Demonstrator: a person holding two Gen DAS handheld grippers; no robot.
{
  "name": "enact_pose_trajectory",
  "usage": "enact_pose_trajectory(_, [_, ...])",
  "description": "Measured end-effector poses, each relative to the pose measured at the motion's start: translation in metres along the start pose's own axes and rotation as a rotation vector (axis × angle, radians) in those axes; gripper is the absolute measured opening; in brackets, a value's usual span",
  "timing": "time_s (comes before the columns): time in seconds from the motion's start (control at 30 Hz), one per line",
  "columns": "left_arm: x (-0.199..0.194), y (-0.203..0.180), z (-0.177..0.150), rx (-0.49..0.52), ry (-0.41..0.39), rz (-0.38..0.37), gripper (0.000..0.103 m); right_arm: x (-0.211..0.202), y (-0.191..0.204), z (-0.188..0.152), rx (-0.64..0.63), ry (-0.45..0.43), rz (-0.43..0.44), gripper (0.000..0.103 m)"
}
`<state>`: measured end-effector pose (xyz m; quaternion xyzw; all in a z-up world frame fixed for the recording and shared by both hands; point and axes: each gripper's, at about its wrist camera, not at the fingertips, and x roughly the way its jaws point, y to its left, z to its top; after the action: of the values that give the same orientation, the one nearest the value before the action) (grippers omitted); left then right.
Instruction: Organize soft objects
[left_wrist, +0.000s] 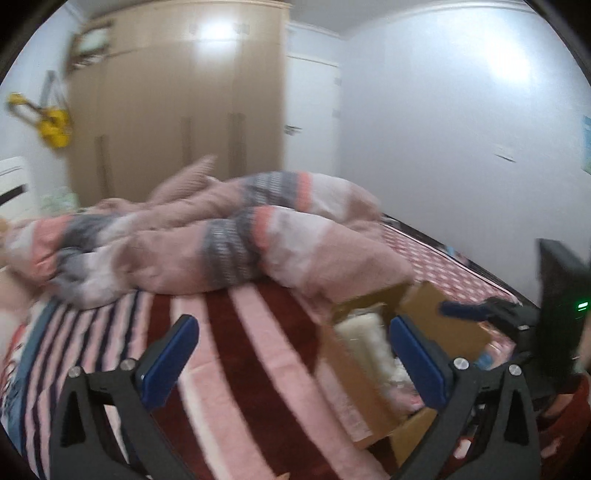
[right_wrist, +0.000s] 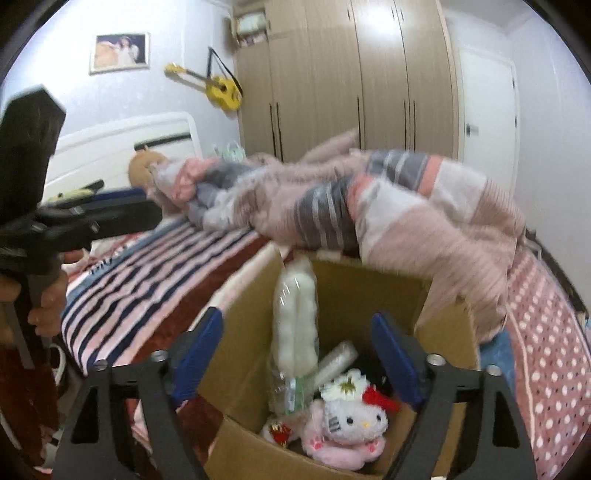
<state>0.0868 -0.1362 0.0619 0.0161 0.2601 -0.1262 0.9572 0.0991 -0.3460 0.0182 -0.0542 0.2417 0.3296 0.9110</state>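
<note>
Over the striped blanket (left_wrist: 236, 354) I hold my left gripper (left_wrist: 291, 354) tilted downward, jaws spread, empty. To its right, my right gripper (right_wrist: 295, 358) hangs wide apart above the cardboard box (right_wrist: 236, 354), where the plush cat (right_wrist: 354, 417) lies.

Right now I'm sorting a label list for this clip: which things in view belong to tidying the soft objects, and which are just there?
Part of the job:
- open brown cardboard box
- white cat plush with red bow
- white fluffy bundle in clear wrap
- rumpled pink and grey striped quilt

Just there:
- yellow guitar on wall
- tan wooden wardrobe
- framed picture
</note>
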Motion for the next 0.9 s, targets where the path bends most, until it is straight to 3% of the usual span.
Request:
enact_pose_trajectory(0.13, [-0.03, 0.012, -0.014, -0.05, -0.052, 0.152, 0.102, -0.022, 0.012, 0.006, -0.042, -0.134, 0.006, 0.103])
enact_pose_trajectory(0.23, [-0.044, 0.022, -0.027, -0.099, -0.065, 0.232, 0.102, -0.034, 0.024, 0.006, -0.091, -0.228, 0.032, 0.103])
enact_pose_trajectory(0.33, [-0.056, 0.032, -0.039, -0.133, -0.086, 0.291, 0.102, -0.038, 0.03, 0.006, -0.119, -0.252, 0.045, 0.103])
enact_pose_trajectory(0.47, [-0.06, 0.041, -0.053, -0.167, -0.081, 0.307, 0.102, -0.038, 0.029, 0.004, -0.085, -0.257, 0.103, 0.103])
enact_pose_trajectory(0.9, [-0.066, 0.041, -0.059, -0.164, -0.1, 0.353, 0.102, -0.037, 0.025, 0.004, -0.057, -0.25, 0.111, 0.103])
